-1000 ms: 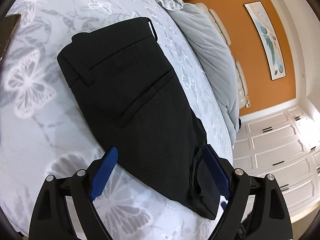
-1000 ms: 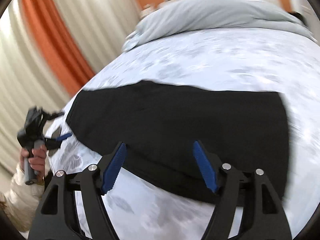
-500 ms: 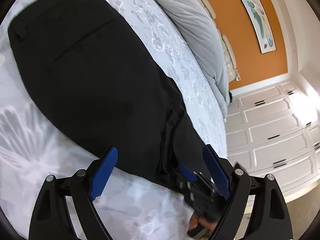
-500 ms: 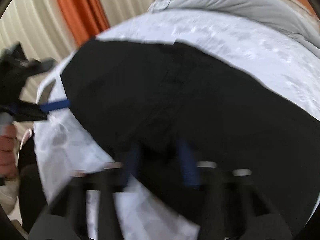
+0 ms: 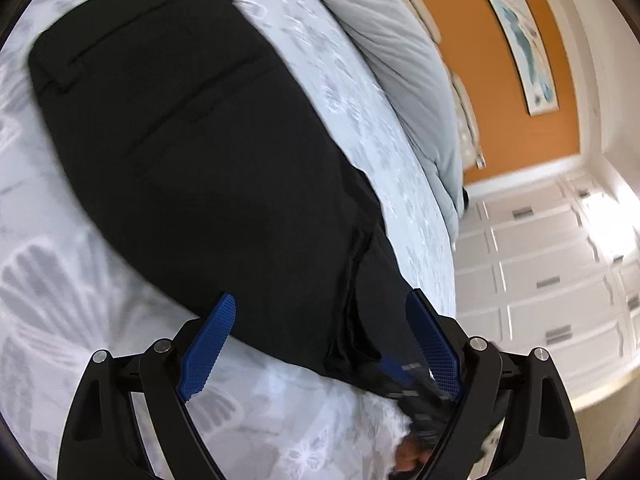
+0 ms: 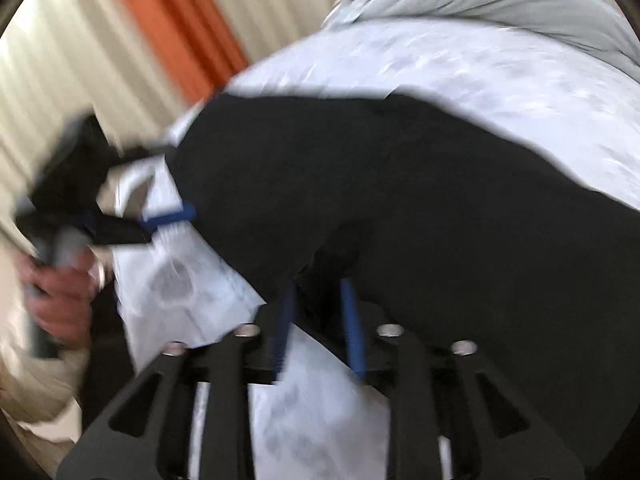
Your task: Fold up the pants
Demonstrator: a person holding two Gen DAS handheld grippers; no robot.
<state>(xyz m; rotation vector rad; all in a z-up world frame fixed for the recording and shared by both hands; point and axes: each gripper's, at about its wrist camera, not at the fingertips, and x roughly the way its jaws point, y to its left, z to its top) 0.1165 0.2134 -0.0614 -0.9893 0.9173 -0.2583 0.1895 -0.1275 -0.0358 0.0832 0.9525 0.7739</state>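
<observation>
Black pants (image 5: 208, 152) lie folded on a white butterfly-print bedspread (image 5: 52, 288), waistband at the far end. My left gripper (image 5: 320, 344) is open, its blue pads either side of the pants' near edge, just above the cloth. In the right wrist view the pants (image 6: 420, 208) fill the middle. My right gripper (image 6: 318, 316) has its blue pads close together, pinching the pants' near edge. The left gripper also shows in the right wrist view (image 6: 168, 216) at the pants' left end, held by a hand.
A grey duvet (image 5: 404, 80) lies bunched along the far side of the bed. An orange wall with a picture (image 5: 516, 36) and white cabinets (image 5: 552, 280) stand beyond. Orange and cream curtains (image 6: 168, 28) hang behind the bed's left end.
My right gripper moved down to the pants' near edge and closed on it. My left gripper came closer along the pants and stayed open.
</observation>
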